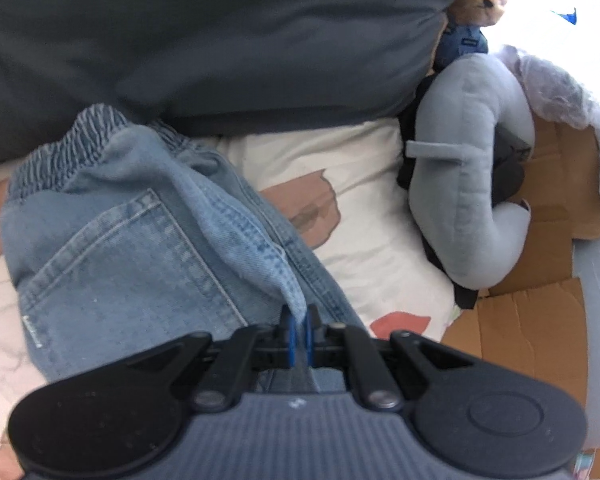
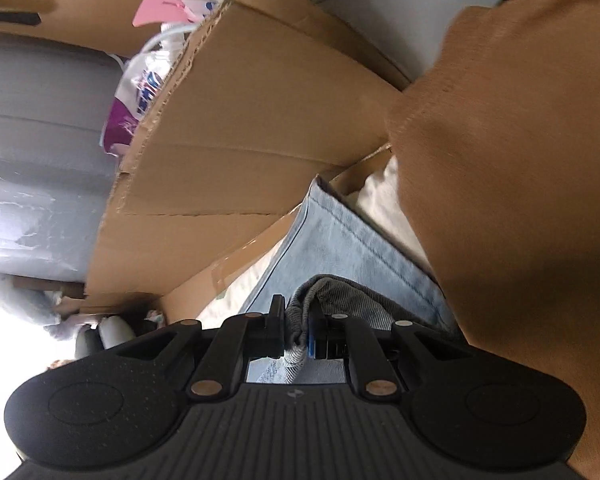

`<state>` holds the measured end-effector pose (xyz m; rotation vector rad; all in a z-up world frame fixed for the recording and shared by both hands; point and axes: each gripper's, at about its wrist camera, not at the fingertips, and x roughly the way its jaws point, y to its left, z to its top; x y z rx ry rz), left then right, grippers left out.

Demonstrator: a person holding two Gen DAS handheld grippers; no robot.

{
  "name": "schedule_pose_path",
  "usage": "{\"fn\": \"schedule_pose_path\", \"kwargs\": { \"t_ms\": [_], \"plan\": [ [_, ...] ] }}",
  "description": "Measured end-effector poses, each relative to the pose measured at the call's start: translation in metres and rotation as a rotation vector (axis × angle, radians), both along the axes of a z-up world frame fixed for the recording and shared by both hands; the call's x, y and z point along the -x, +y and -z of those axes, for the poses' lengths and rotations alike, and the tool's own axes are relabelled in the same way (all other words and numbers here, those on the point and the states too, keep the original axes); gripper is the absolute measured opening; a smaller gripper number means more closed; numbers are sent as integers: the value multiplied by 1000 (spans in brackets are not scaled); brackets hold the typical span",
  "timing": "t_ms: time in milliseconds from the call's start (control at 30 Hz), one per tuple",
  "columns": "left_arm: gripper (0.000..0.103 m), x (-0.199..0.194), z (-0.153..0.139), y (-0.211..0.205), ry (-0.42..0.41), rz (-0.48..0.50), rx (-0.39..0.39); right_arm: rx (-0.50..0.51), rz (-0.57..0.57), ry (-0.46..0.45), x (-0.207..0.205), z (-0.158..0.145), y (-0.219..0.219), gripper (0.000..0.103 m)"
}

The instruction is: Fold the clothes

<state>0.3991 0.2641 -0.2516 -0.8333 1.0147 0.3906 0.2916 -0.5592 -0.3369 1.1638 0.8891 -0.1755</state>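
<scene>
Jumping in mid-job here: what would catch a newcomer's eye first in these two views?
The light blue jeans fill the left wrist view, back pocket up on the patterned sheet, a fold pinched in the left gripper. Right of them a grey plush toy lies below a dark pillow. In the right wrist view, the right gripper is shut on the jeans too, with cardboard behind.

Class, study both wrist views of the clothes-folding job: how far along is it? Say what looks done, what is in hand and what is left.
Done: both grippers have hold of the jeans. In hand: the left gripper is shut on a denim fold near the back pocket; the right gripper is shut on a bunched denim edge, cloth running ahead of it. Left: the jeans are still rumpled on the bed, with no neat fold visible.
</scene>
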Motion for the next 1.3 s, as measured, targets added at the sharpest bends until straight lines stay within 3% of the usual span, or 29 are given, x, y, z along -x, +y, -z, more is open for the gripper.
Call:
{"fn": "schedule_pose_path", "kwargs": {
  "t_ms": [500,1300],
  "plan": [
    [5,-37,41,-4,33,-52,18,27,61,86,-51,41,-6,9],
    [5,-73,52,-17,36,-94,52,-28,225,71,-85,78,-20,9]
  ]
}}
